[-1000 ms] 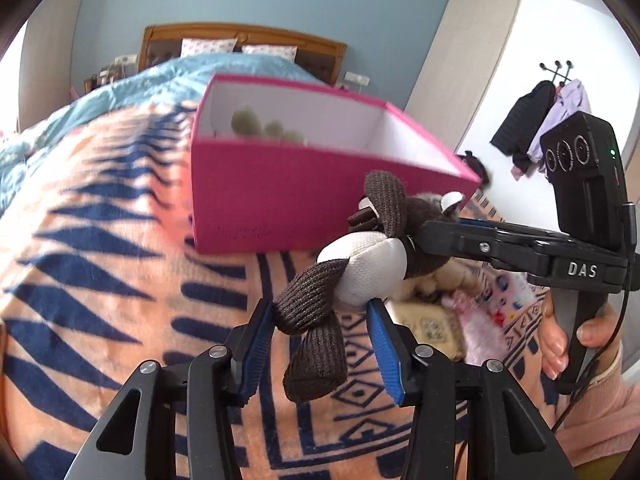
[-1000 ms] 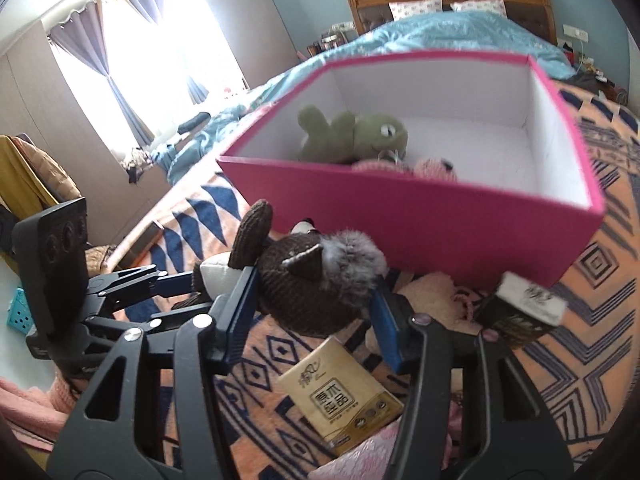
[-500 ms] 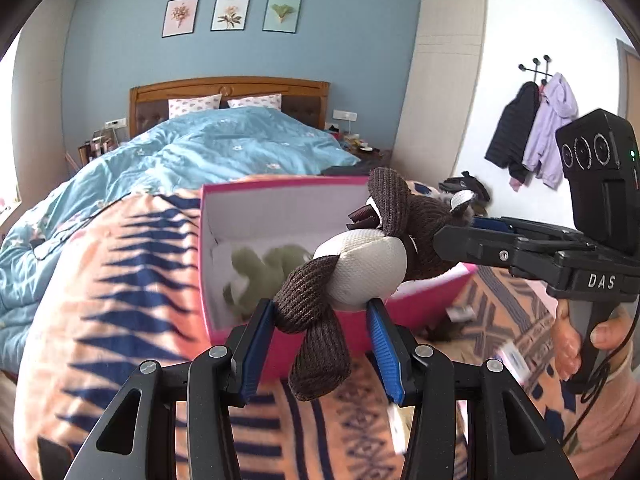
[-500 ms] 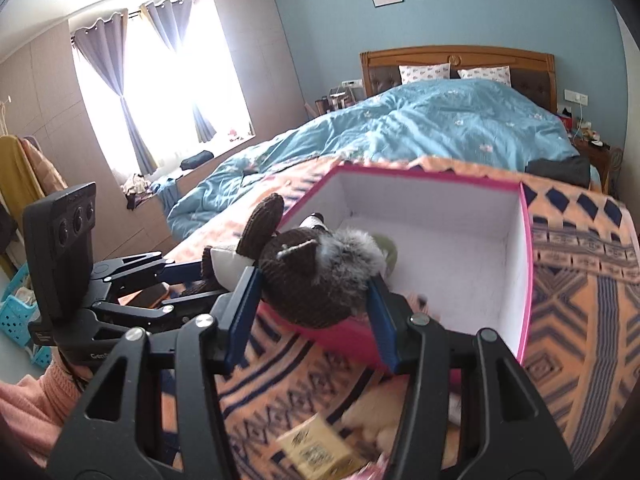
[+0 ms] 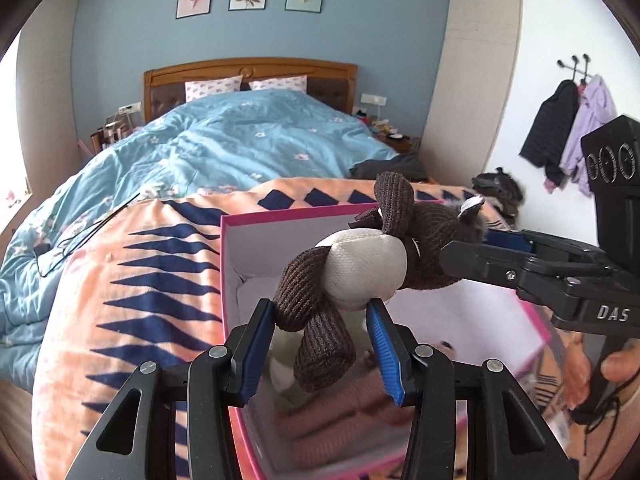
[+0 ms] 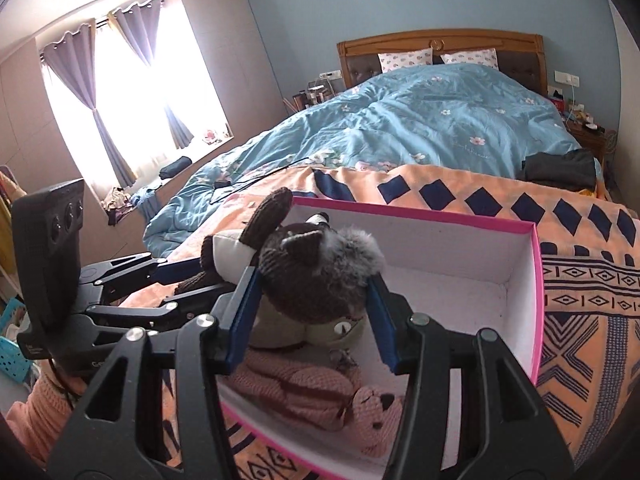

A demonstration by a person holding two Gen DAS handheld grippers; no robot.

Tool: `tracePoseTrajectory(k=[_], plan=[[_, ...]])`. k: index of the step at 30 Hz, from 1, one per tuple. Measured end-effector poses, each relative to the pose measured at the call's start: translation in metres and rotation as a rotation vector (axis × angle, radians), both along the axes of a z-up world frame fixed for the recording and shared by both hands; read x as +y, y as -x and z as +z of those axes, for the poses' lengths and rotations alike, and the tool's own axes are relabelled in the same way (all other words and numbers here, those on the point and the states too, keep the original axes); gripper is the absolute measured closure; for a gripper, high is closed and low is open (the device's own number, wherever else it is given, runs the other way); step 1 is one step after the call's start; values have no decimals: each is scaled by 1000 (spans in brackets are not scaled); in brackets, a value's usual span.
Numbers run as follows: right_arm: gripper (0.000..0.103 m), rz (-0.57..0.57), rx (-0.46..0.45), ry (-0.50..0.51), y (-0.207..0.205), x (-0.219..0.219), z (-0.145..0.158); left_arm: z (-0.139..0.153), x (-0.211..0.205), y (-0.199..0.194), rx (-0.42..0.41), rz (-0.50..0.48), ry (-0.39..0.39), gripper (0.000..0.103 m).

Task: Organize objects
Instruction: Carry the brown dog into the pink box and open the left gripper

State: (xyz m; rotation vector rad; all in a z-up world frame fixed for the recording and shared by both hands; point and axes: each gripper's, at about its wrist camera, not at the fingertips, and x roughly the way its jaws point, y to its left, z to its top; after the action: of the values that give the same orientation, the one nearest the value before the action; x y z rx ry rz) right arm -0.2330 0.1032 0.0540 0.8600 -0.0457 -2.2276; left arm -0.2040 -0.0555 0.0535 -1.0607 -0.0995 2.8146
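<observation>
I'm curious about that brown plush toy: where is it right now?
The brown plush is held in the air above the open pink box on the bed, with the left gripper at its legs and the right gripper at its head.

Brown-and-cream plush (image 5: 362,272) above pink box (image 6: 536,304), orange-navy patterned blanket (image 6: 580,280).

Left gripper (image 5: 322,350) — black plastic frame, blue ribbed pads (image 5: 256,350) at 9 and 3 o'clock, silver screws (image 5: 218,351) along the arms.

Right gripper (image 6: 312,314) — same build; white "DAS" lettering (image 5: 612,313) on its side, black camera block (image 5: 614,160) with three round lenses above, thin black cable (image 5: 600,410) below.

Pink knit sleeve (image 6: 38,412) at 8 o'clock.
</observation>
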Motion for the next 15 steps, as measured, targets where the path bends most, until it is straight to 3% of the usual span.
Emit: tracePoseTrajectory(k=[11,15], plan=[[49,-40,-126,-29,50,-18,-29,-33,-12,51,-125,69,50,55],[49,-47,-169,-44,61,-24,-39,-31,-16,54,-122,90,57,55]])
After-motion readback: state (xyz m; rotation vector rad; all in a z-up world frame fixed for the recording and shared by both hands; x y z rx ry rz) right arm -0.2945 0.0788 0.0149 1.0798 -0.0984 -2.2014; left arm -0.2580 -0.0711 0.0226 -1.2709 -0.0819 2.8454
